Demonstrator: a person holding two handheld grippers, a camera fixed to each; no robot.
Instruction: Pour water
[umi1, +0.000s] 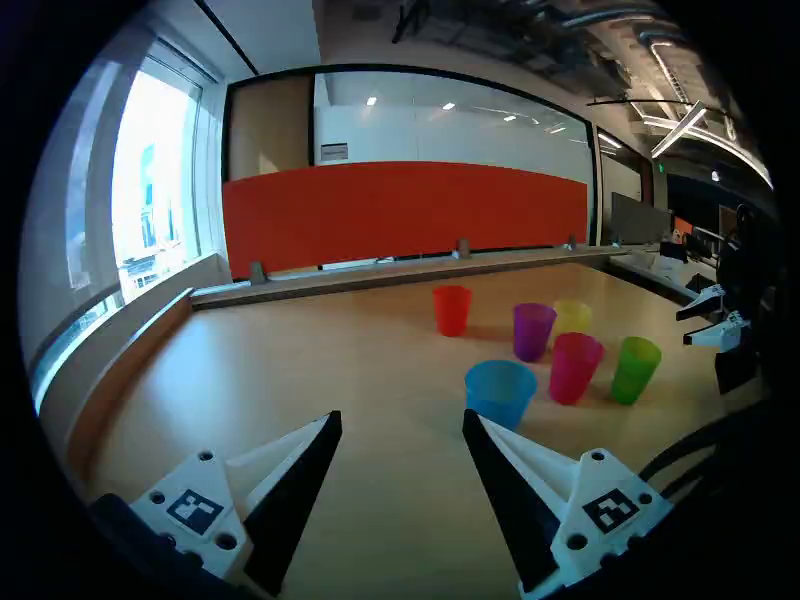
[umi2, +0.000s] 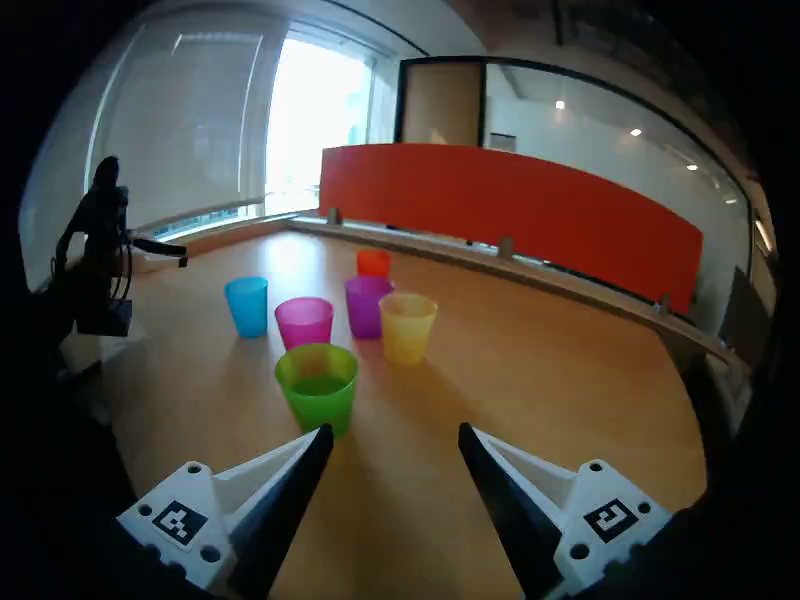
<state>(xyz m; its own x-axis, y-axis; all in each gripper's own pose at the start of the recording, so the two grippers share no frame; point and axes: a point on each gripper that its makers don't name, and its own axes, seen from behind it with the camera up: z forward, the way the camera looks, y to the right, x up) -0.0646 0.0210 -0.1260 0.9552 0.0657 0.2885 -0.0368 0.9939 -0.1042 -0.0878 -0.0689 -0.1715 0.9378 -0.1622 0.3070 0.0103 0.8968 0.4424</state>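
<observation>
Several coloured plastic cups stand upright in a loose cluster on a wooden table (umi1: 300, 360). In the left gripper view the blue cup (umi1: 500, 392) is nearest, just beyond my right fingertip, with pink (umi1: 575, 367), green (umi1: 636, 369), purple (umi1: 533, 331), yellow (umi1: 574, 316) and orange (umi1: 452, 309) cups behind it. My left gripper (umi1: 401, 416) is open and holds nothing. In the right gripper view the green cup (umi2: 317, 386) stands just ahead of my left fingertip, and the yellow cup (umi2: 407, 327) behind it. My right gripper (umi2: 395, 429) is open and holds nothing.
An orange partition (umi1: 400, 210) on a raised ledge closes the table's far edge. Bright windows (umi2: 310, 130) run along one side. Bare wood (umi2: 560, 370) lies to the right of the cups in the right gripper view. The other gripper's white fingers (umi1: 712, 318) show at the far right.
</observation>
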